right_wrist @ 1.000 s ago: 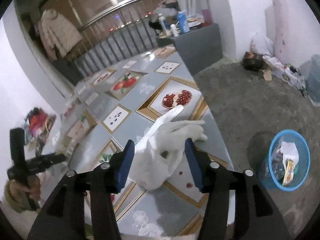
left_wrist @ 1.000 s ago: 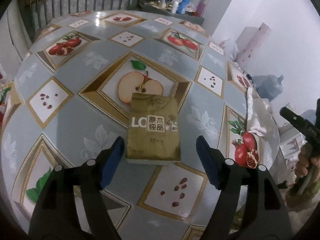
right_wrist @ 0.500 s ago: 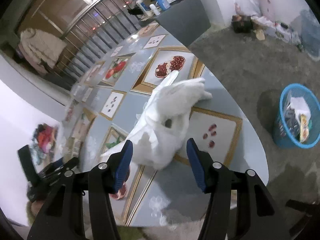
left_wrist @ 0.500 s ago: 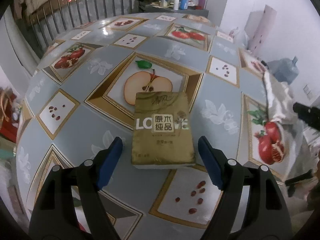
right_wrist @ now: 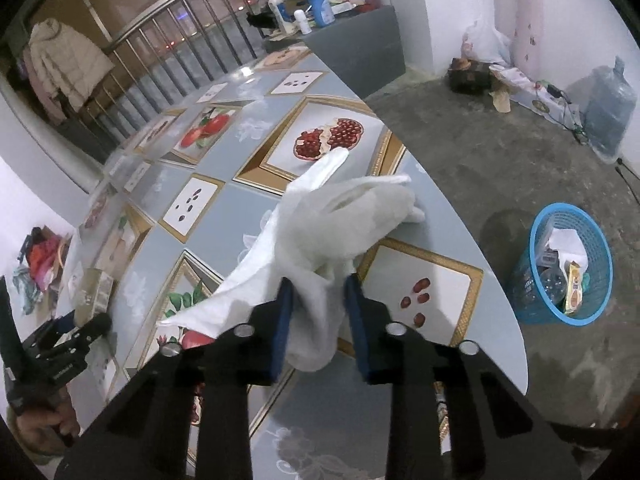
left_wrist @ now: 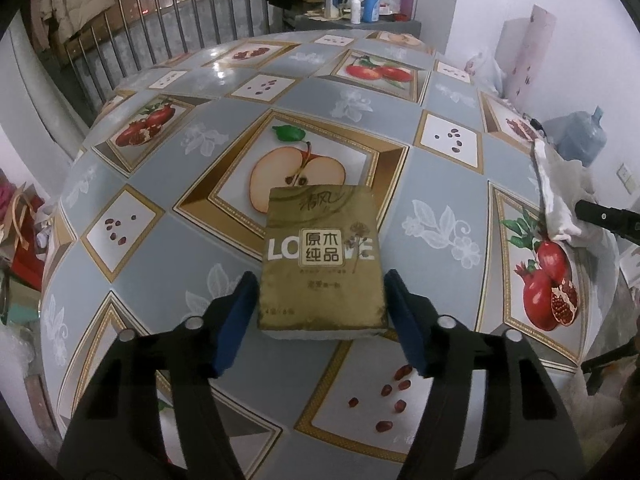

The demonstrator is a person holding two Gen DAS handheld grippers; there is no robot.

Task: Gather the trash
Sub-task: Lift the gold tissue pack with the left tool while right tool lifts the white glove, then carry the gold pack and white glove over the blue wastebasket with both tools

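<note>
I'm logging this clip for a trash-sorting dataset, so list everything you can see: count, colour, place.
tissue pack: one, gold-brown, flat on the table, between the left fingers
white cloth: one, white, crumpled at the table's right edge, pinched by the right fingers
table: one, grey-blue fruit-print cover, fills both views
trash basket: one, blue, on the floor right of the table, wrappers and paper inside
water jug: one, clear blue, on the floor by the far wall
bottles: several, blue and white, on a grey cabinet behind the table
jacket: one, beige, hanging on the railing
left gripper: black, blue pads, pads at the pack's sides
right gripper: black, blue pads, closed on the cloth
</note>
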